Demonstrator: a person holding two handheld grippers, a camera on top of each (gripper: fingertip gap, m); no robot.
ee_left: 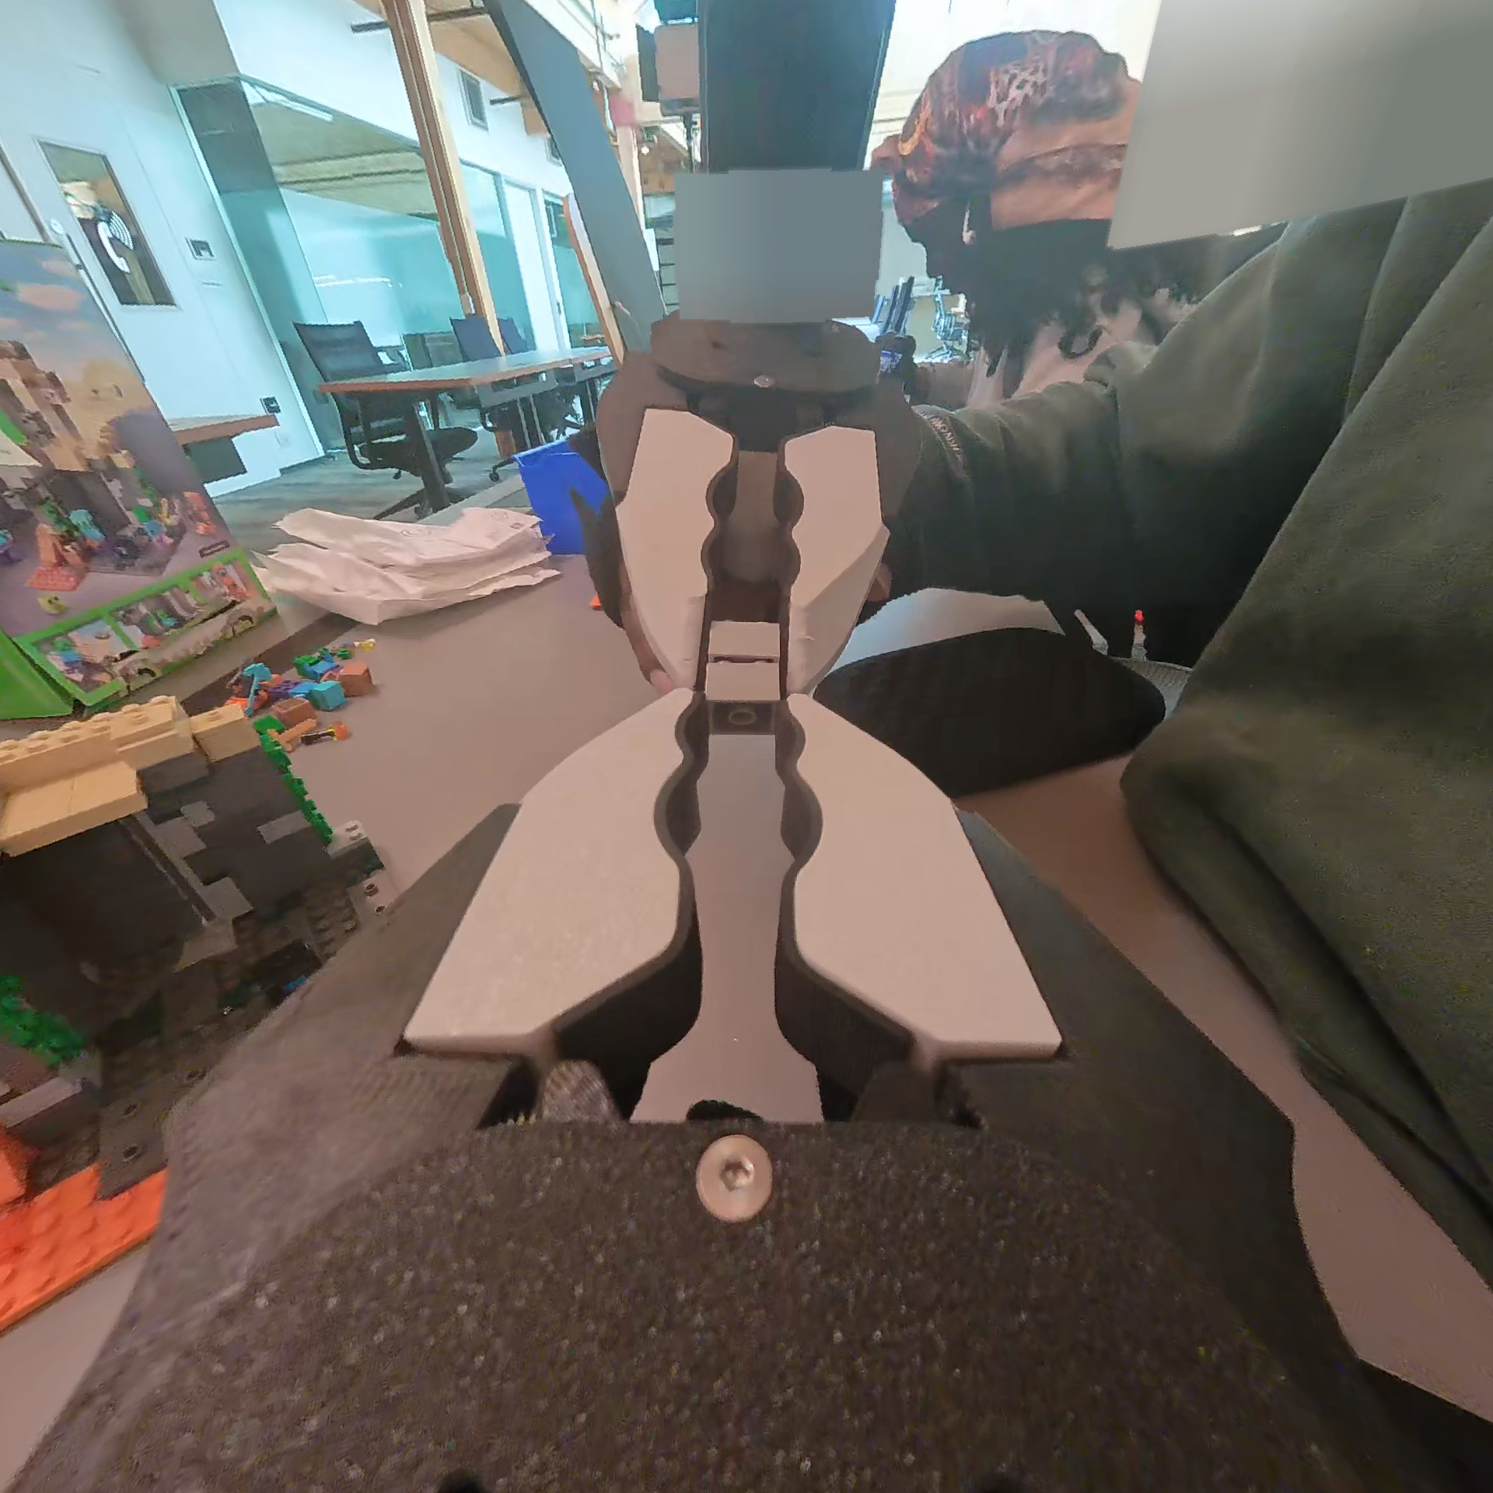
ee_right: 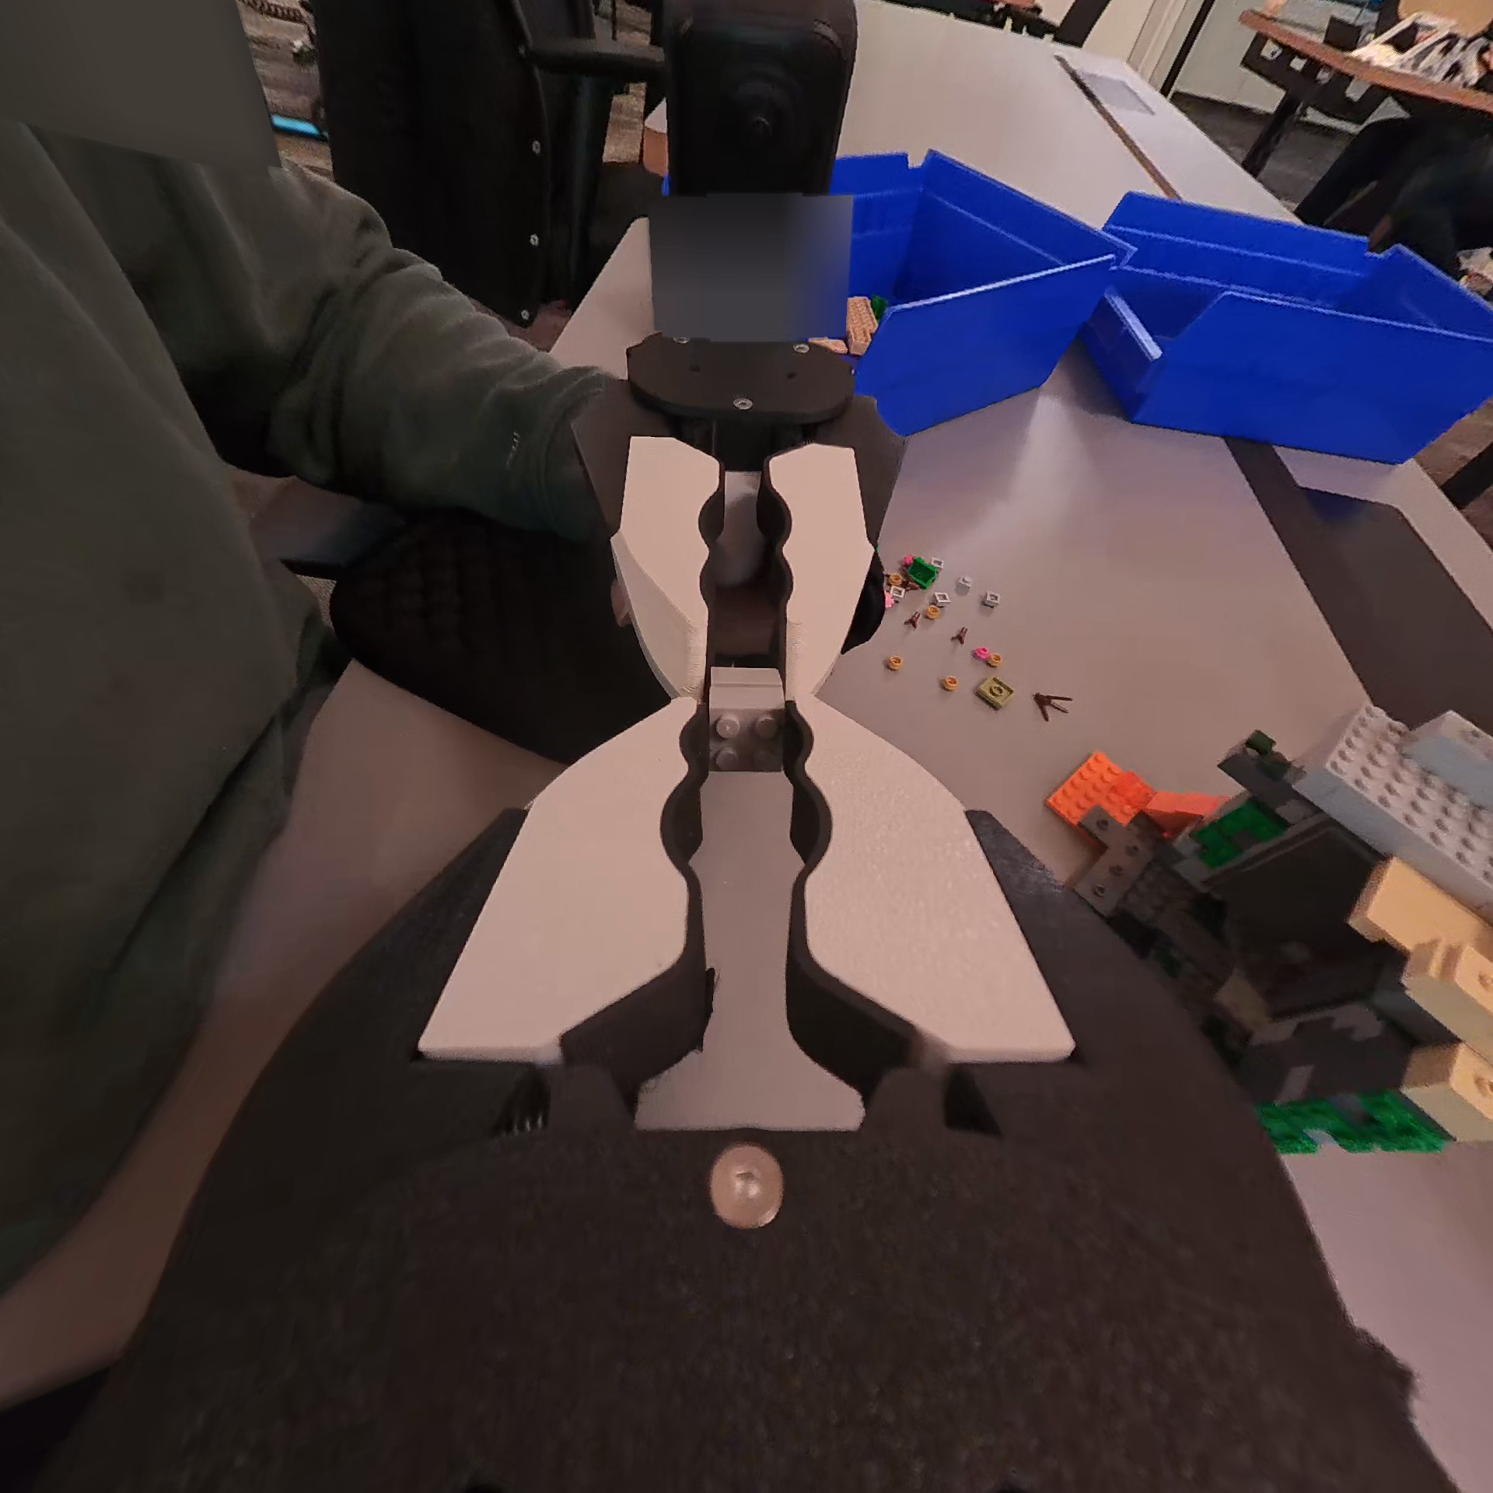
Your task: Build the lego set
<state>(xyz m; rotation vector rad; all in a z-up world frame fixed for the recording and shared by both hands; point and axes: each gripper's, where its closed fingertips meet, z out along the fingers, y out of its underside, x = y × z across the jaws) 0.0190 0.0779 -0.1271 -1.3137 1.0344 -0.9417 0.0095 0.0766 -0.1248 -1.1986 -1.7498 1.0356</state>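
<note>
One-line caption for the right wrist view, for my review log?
Right gripper and left gripper meet tip to tip, joining small grey bricks above the table, partly built set at right.

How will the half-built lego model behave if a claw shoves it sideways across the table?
The lego model would probably slide rather than tip: its base looks wide and flat on the smooth table. The tan bricks overhanging on top might pop off.

print: your colourful cardboard set box (ee_left: 105, 517) standing at the bench's left edge carries writing | white paper sheets (ee_left: 412, 557) beside it bear faint marks, unreadable | dark green sleeve (ee_left: 969, 452) shows small lettering, too blurred
</note>
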